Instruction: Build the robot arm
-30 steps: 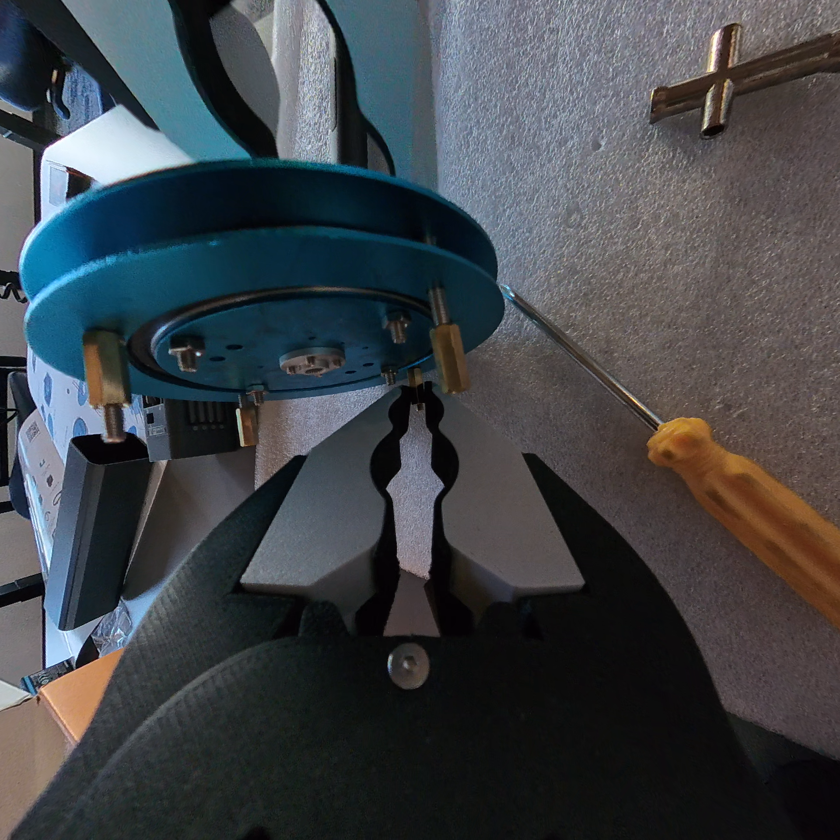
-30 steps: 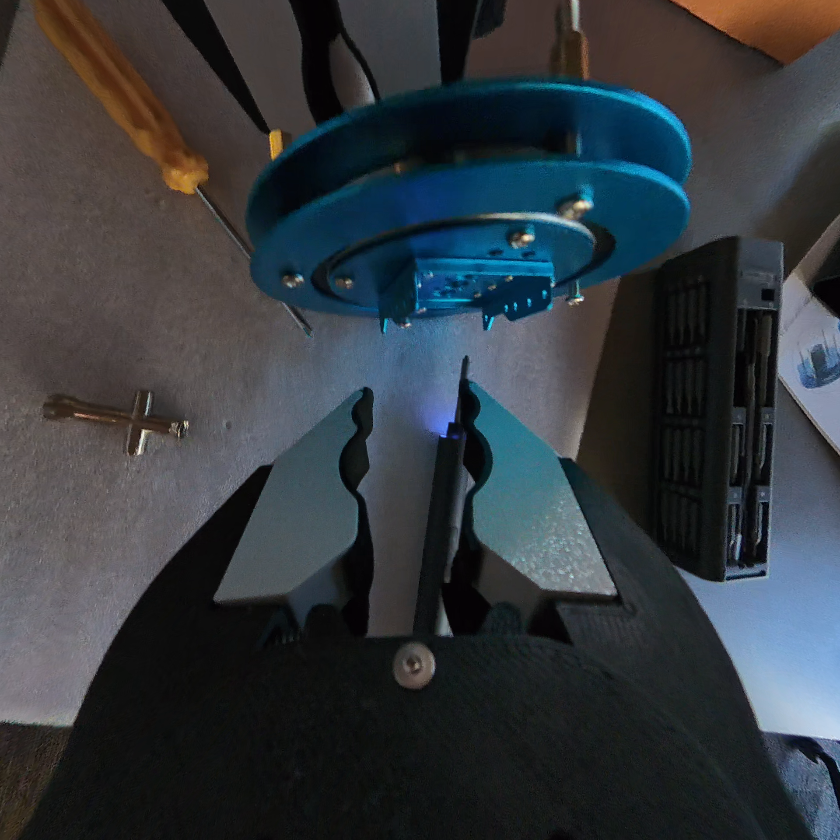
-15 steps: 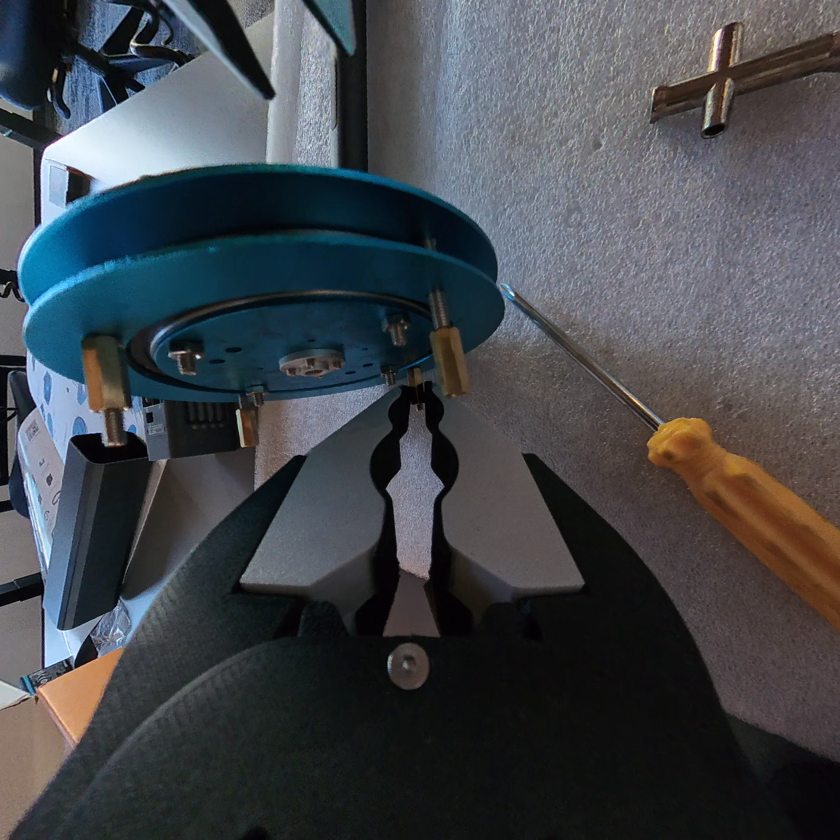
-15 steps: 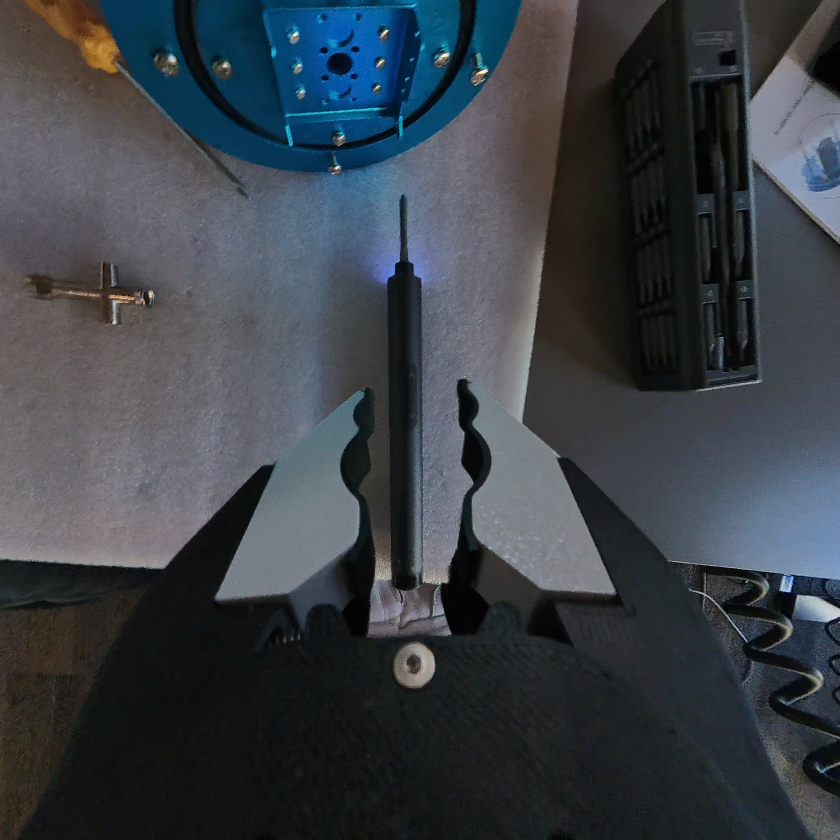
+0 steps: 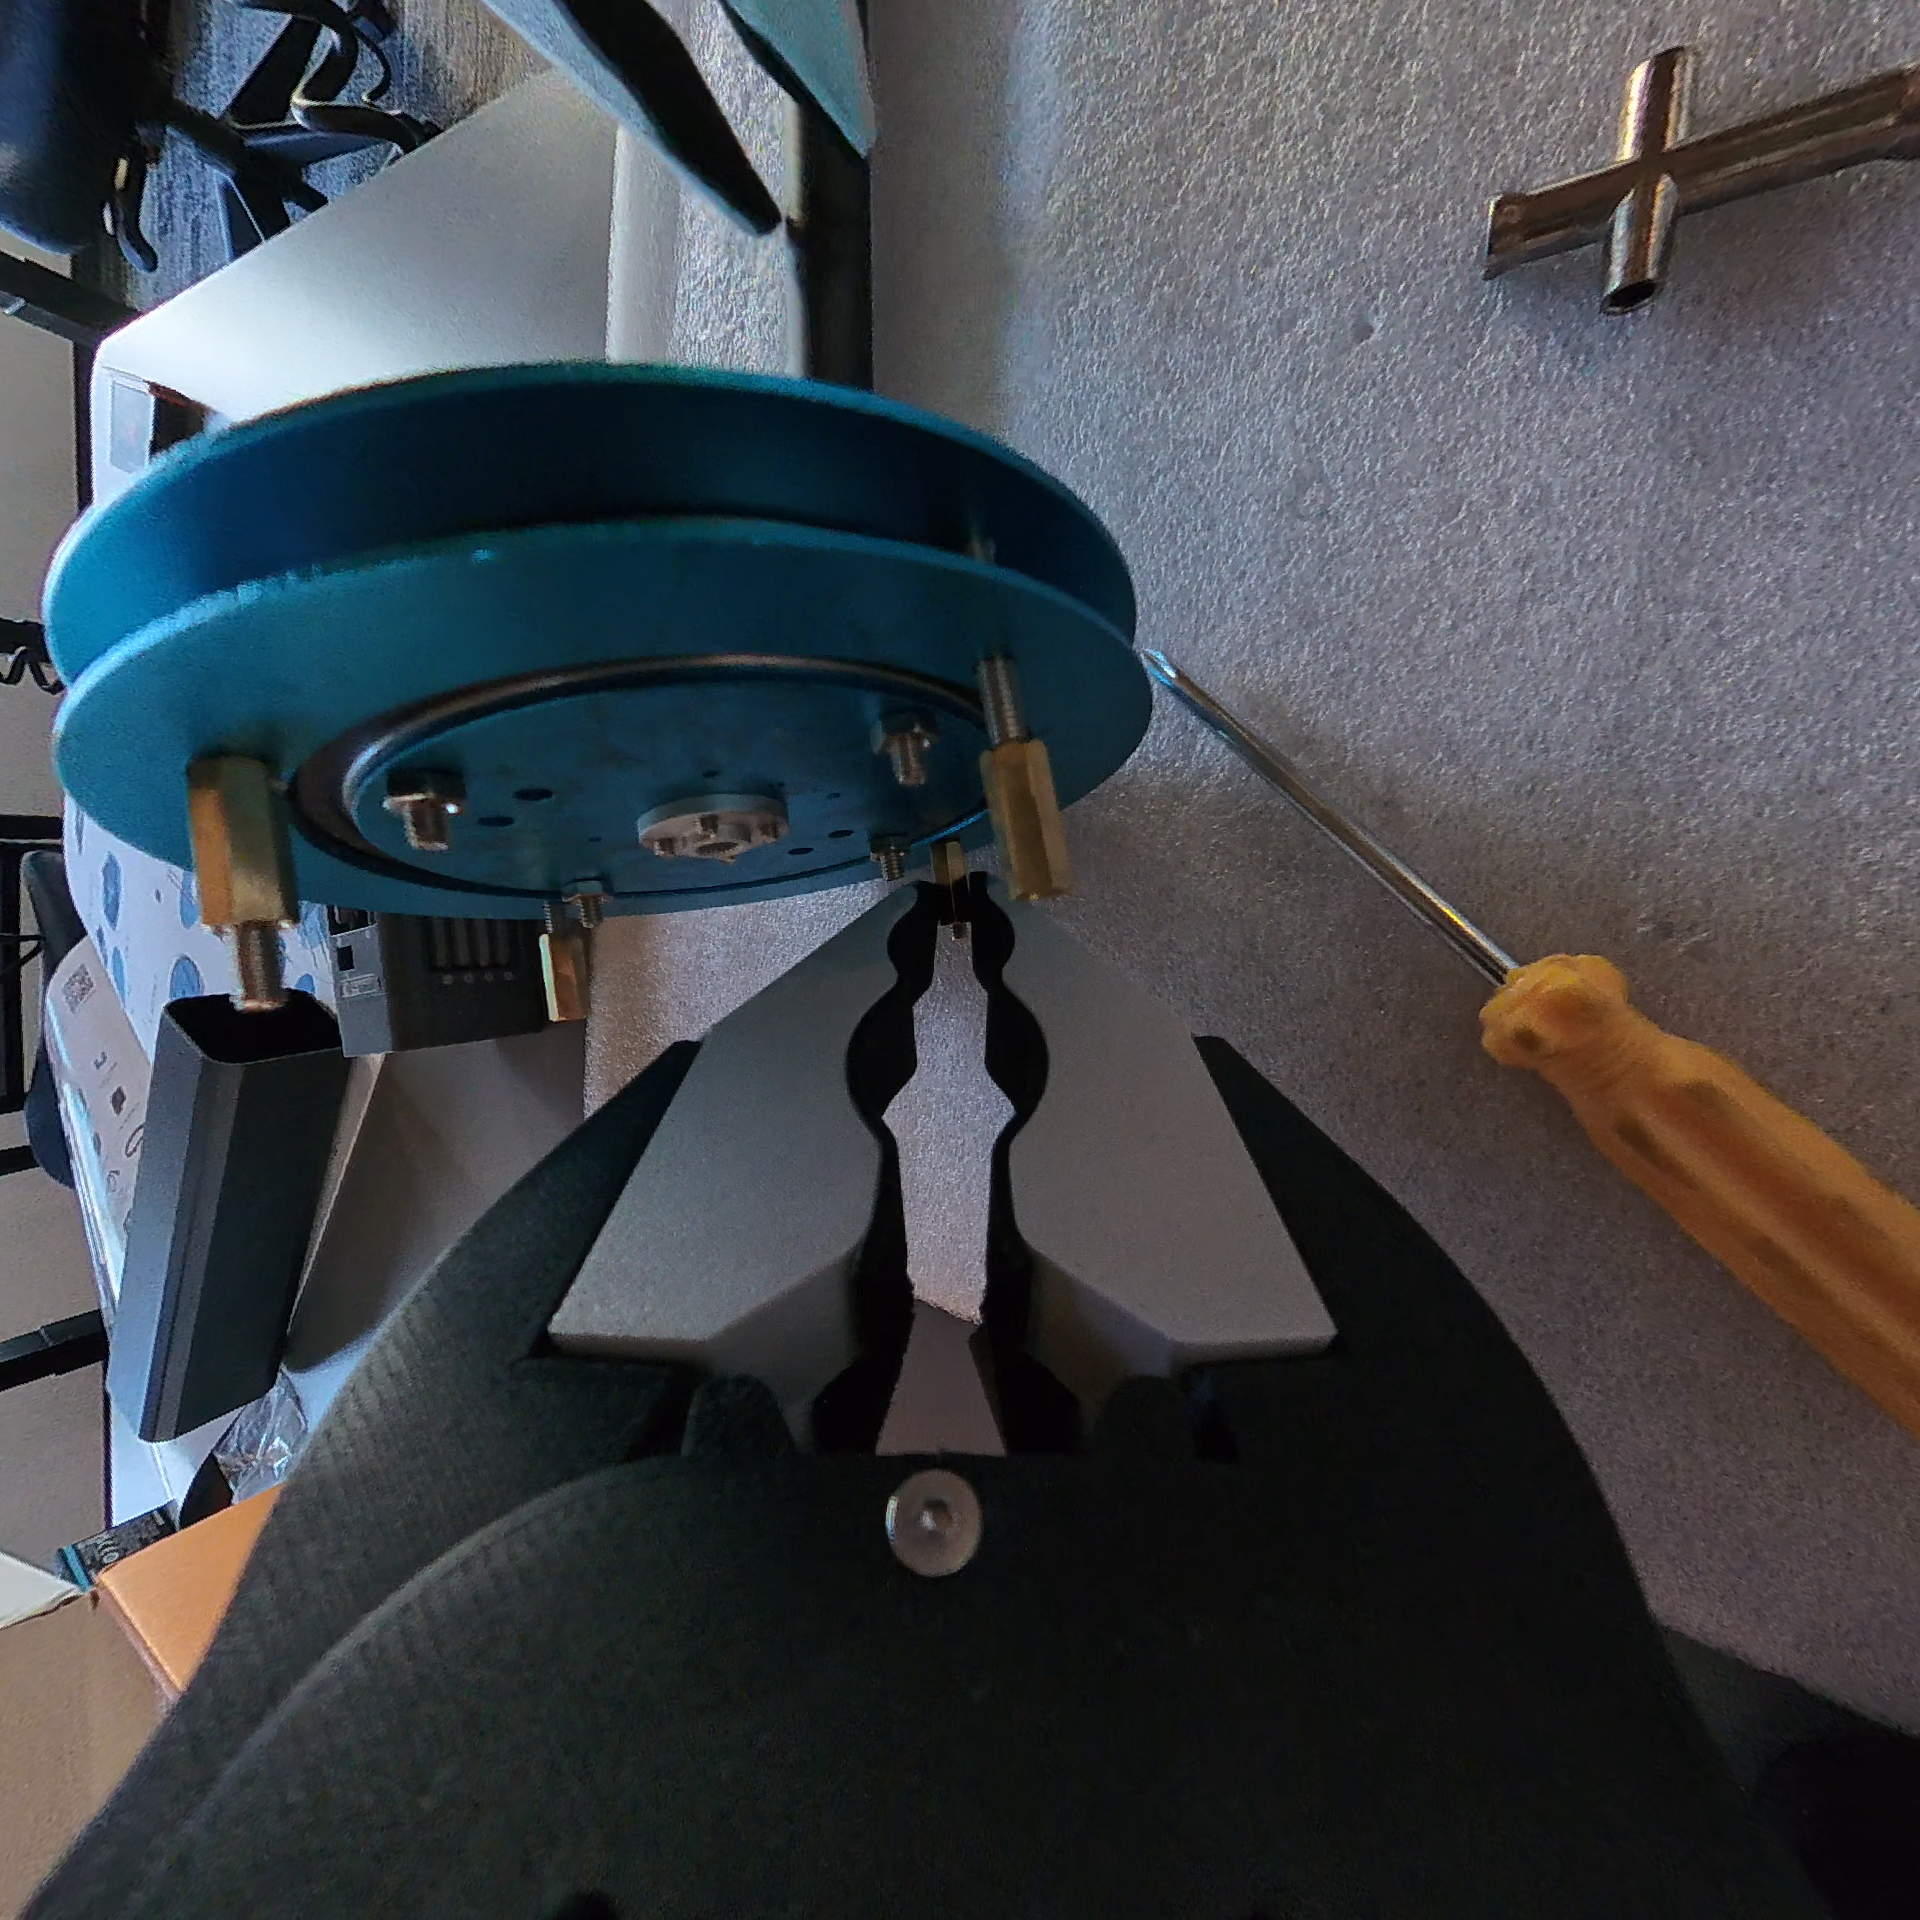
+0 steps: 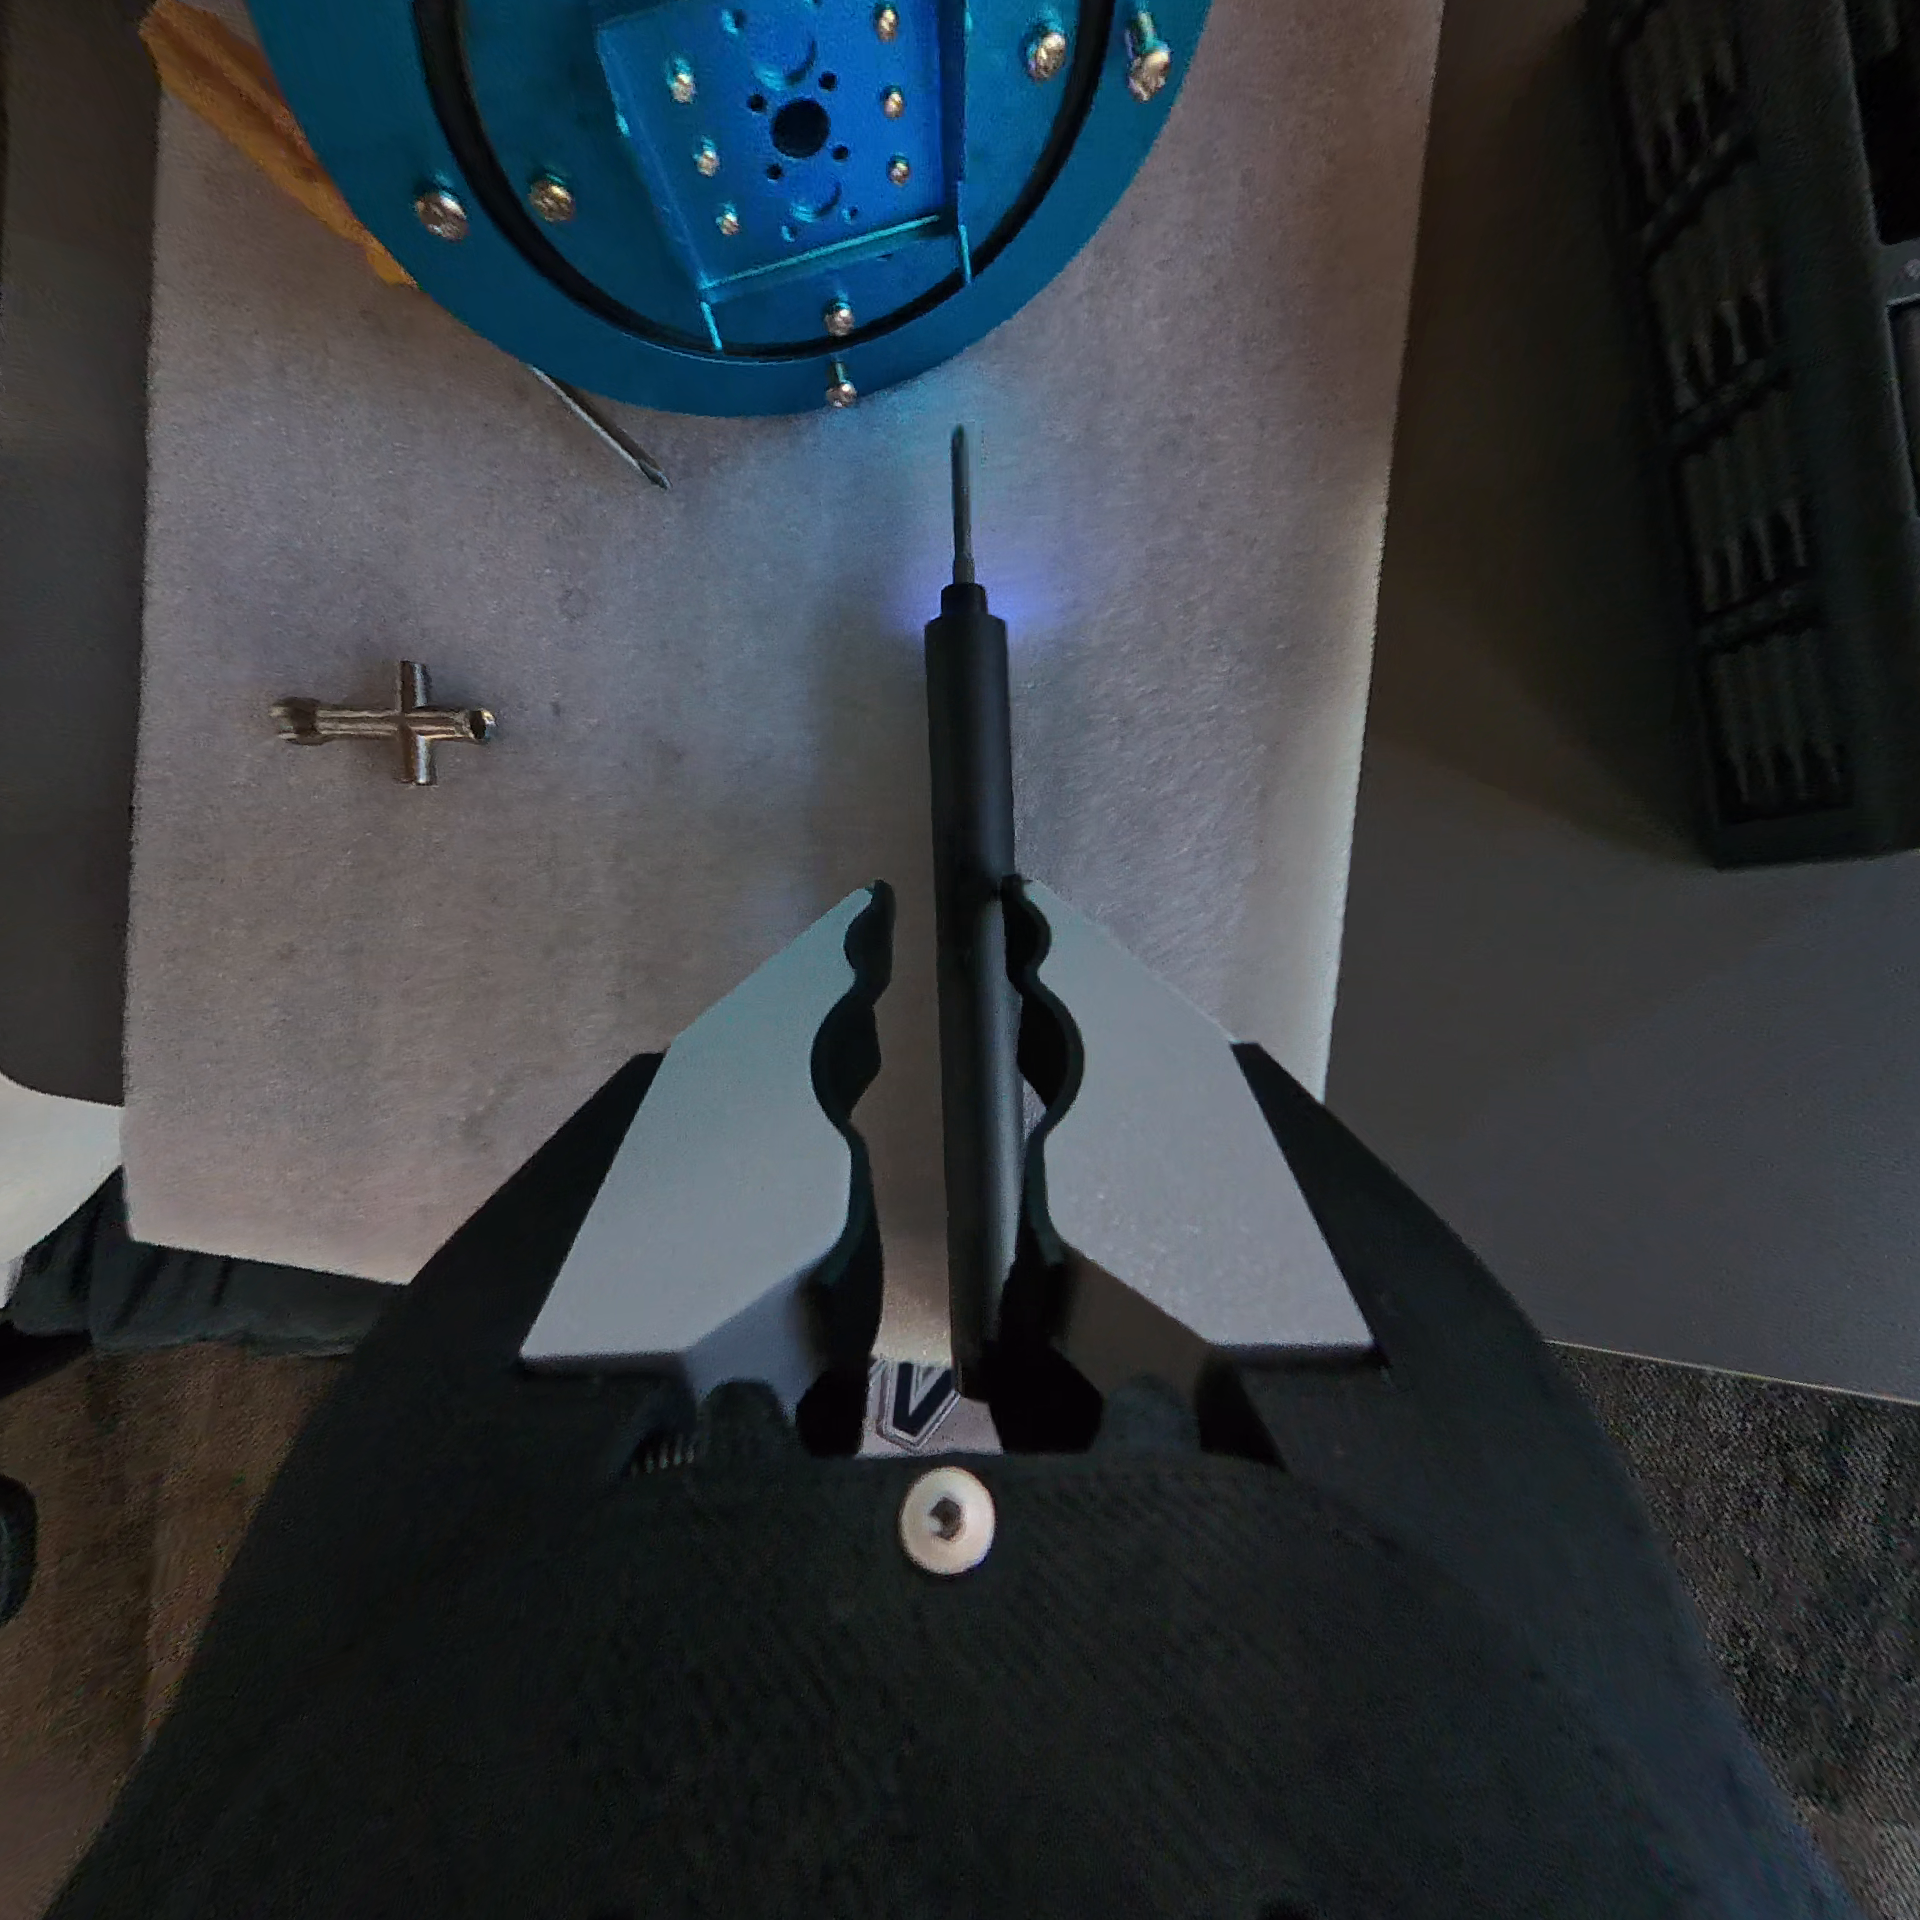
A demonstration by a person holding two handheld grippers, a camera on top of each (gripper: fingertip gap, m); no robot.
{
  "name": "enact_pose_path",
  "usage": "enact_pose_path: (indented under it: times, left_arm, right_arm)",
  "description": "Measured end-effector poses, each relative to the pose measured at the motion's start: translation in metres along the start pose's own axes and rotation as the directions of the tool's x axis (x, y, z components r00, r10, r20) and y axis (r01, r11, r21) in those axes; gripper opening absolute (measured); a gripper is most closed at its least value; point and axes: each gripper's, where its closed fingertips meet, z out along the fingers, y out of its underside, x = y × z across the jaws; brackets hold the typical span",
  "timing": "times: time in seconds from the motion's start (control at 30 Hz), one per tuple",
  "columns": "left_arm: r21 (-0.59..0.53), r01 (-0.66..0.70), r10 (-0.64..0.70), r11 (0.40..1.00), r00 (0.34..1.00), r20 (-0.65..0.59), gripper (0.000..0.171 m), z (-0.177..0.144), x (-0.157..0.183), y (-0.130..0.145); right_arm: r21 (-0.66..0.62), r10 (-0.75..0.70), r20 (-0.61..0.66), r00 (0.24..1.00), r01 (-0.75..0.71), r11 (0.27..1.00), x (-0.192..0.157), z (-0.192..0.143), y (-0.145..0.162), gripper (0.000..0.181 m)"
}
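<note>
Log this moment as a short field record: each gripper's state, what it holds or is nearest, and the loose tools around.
left gripper: shut on a small brass standoff under the blue disc assembly
right gripper: open, astride the black electric screwdriver, which touches its right finger
screwdriver tip: short of the disc rim, apart
surface: grey foam mat
loose tools: yellow-handled screwdriver, metal cross wrench
right side: black bit case

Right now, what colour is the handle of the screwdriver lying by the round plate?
Yellow-orange handle, metal shaft. Clearest in the left wrist view.
</note>
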Motion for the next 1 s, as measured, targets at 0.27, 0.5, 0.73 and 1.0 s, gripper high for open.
enact_pose_path:
  times: [0.27,0.5,0.73,1.0]
  left_arm:
    - [-0.004,-0.002,0.002,1.000,1.000,0.000,0.005,0.000,0.000,0.000]
    - [-0.001,0.000,0.000,1.000,1.000,-0.001,0.004,0.000,0.000,0.000]
    - [-0.001,-0.002,0.002,1.000,1.000,0.001,0.004,0.000,0.000,-0.001]
    - [0.007,0.012,-0.012,1.000,1.000,0.000,0.004,0.000,0.000,0.000]
  right_arm:
    - [-0.032,0.002,0.005,1.000,-0.002,0.999,-0.001,0.011,0.002,0.021]
    - [-0.044,0.027,0.006,1.000,-0.026,0.999,0.002,0.014,0.000,0.015]
    - [-0.087,0.031,0.004,0.999,-0.031,0.996,0.001,0.018,0.000,0.015]
    - [-0.098,0.018,-0.021,1.000,-0.020,0.995,0.001,0.019,0.001,0.015]
